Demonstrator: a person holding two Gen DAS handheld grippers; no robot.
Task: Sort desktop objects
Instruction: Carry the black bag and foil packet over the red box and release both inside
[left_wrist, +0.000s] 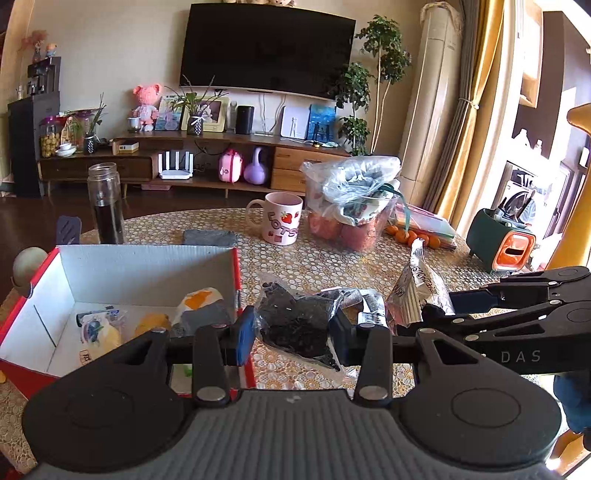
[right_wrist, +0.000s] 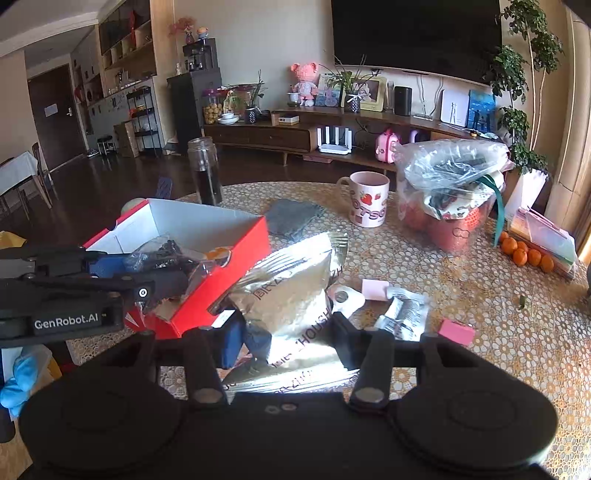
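Counter (left_wrist: 325, 258): gold-patterned cloth all over it, and it carries the lot.
Red box (left_wrist: 236, 266): the landmark here, white inside, open-topped, sitting at the counter's left side; soft items, one white and orange, one grey, lie on its floor.
Bagged tub (right_wrist: 452, 195): clear plastic over a reddish container, well to the right of the red box and further back.
Foil pouch (right_wrist: 291, 291): silver, printed lettering, right up against the red box's right-hand corner, tilted up off the counter.
Right claw (right_wrist: 284, 332): and it's got the foil pouch, fingers either side of the lower edge, clenched on it; from the left wrist view the same claw (left_wrist: 436, 314) pinches the pouch's (left_wrist: 415, 291) bottom corner.
Left claw (left_wrist: 291, 332): fingers set apart with a dark-filled clear bag (left_wrist: 295, 317) between them, just right of the red box; whether the pads actually press it, I cannot tell. In the right wrist view this claw (right_wrist: 166, 273) sits at the red box's near rim with crinkled plastic at its tip.
Pink mug (left_wrist: 280, 221): strawberry print, beyond the red box, to its right.
Glass bottle (left_wrist: 105, 203): dark liquid low down, upright behind the red box.
Grey cloth (left_wrist: 210, 238): flat, just behind the red box's far wall.
Small clear packet (right_wrist: 402, 314): right of the foil pouch, on the counter.
Oranges (right_wrist: 524, 253): a cluster, far right of the red box.
Pink notes (right_wrist: 456, 332): one here, a paler one (right_wrist: 375, 290) nearer the red box.
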